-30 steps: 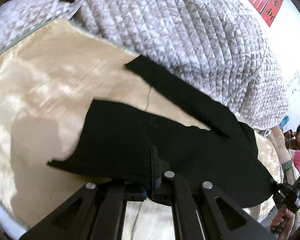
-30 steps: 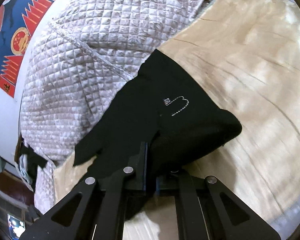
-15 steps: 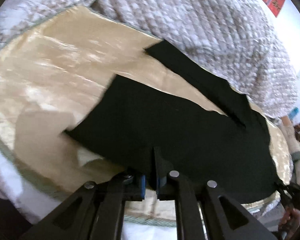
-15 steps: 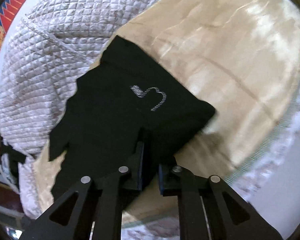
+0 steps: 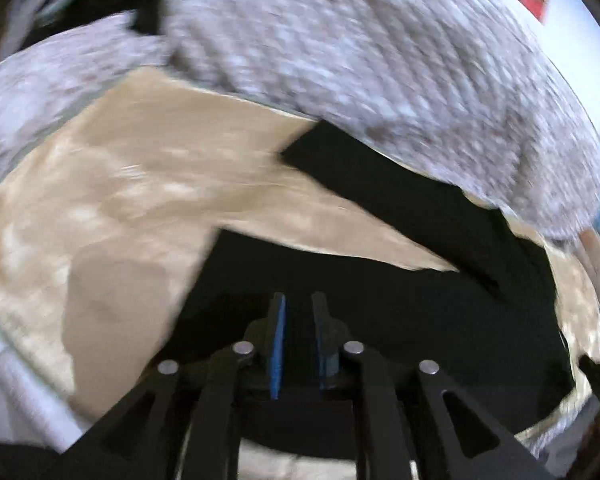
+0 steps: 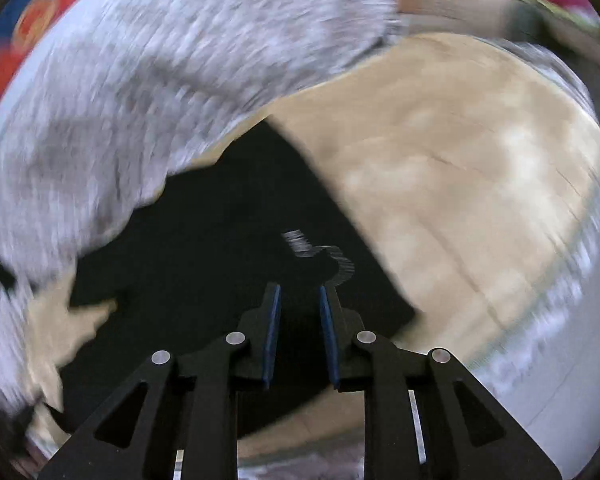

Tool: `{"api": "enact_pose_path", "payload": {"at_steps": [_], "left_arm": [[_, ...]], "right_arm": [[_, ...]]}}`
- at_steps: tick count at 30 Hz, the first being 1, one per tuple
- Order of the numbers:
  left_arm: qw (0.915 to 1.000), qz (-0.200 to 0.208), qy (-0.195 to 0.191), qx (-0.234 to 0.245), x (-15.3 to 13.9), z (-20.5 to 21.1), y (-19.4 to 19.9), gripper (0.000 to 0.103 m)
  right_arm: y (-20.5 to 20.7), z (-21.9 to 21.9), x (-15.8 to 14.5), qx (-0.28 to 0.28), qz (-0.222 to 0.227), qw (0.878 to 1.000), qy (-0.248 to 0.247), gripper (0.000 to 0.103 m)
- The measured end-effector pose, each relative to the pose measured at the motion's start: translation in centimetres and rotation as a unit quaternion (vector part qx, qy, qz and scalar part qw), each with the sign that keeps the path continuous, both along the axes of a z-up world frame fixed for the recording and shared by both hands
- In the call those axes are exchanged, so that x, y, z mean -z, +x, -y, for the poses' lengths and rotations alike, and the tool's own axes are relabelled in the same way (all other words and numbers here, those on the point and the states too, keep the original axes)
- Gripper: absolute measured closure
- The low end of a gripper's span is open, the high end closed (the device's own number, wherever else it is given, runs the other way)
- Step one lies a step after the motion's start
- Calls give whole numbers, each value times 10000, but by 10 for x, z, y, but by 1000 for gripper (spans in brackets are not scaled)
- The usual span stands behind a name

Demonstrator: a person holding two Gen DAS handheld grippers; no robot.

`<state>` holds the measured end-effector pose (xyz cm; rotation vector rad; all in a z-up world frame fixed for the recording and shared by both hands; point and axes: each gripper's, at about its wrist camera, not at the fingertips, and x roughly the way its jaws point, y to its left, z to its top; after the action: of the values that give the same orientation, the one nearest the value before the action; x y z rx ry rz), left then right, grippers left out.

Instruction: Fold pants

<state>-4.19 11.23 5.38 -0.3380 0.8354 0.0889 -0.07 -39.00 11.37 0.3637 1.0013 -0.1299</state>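
Black pants [image 5: 400, 320] lay flat on the tan sheet [image 5: 160, 184], quilt [image 5: 360, 60] at twelve o'clock. Left tool [image 5: 298, 304] and right tool [image 6: 300, 294]: jaws just opening, slightly parted over the fabric, gripping nothing.

I see the black pants [image 5: 400, 312] lying flat on the beige sheet [image 5: 160, 184], 1 leg angled out toward the quilted grey blanket [image 5: 380, 60]. From my right camera, a small silvery stitched mark [image 6: 320, 252] shows on the cloth. Both views are blurred.
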Motion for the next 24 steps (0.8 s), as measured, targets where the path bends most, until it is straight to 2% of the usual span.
{"api": "enact_pose_path", "payload": {"at_steps": [2,4,5,7,8,9,10,13,18,21,24], "left_arm": [[9995,-27,3,319,10,8,19,79],[9986,-223,276,382,24,12,35,79],[9981,-349,391,311,34,9,41,79],[9979,-546,303,159,49,-3,46,79],[9987,-436,193,163,49,-8,44,79],[9986,-446,265,137,46,-7,44,79],[9979,-490,398,113,42,-5,45,79],[9977,-411,480,255,32,6,47,78],[9940,-367,817,628,20,31,63,72],[9912,-292,981,837,23,38,67,64],[9914,-406,1047,674,35,31,68,63]], "right_arm": [[17,-10,14,-224,-217,9995,-74,83],[25,-4,31,-16,-494,9984,-267,83],[22,6,37,178,-558,9981,-207,83],[16,18,37,455,-518,9976,-14,83],[14,19,33,541,-496,9971,-178,83],[12,19,27,610,-383,9965,-428,83],[13,17,24,580,-331,9968,-437,83],[26,-6,22,44,-302,9984,-479,83],[63,-55,37,-857,-510,9931,-617,83],[78,-70,43,-1199,-514,9884,-774,69],[81,-70,50,-1246,-547,9852,-1039,69]]}}
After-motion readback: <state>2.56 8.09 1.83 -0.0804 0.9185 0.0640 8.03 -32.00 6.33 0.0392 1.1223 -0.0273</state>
